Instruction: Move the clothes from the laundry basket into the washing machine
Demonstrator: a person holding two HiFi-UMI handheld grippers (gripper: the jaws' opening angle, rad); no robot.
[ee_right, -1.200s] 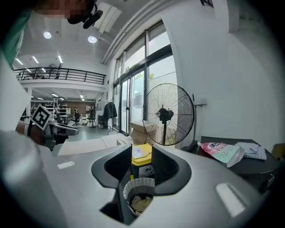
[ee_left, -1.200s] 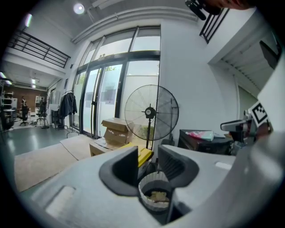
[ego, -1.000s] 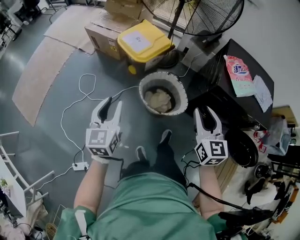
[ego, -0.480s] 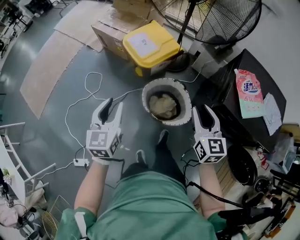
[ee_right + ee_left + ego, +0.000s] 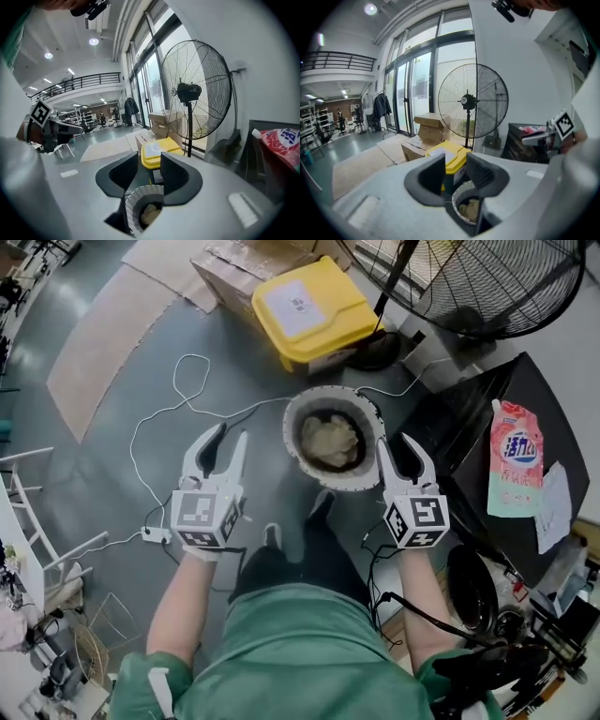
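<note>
White-rimmed laundry basket (image 5: 290, 427) of beige clothes (image 5: 330, 439), left gripper (image 5: 230, 434) and right gripper (image 5: 398, 442) flanking it, jaws spread, empty

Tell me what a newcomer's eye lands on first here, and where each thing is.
The round white ribbed laundry basket sits at the centre of the head view, with a heap of beige clothes inside it. Beyond it stand a bright yellow-lidded plastic box and, to the right, a large black pedestal fan. A white left tool and a white right tool flank the basket, jaws apart and empty.
</note>
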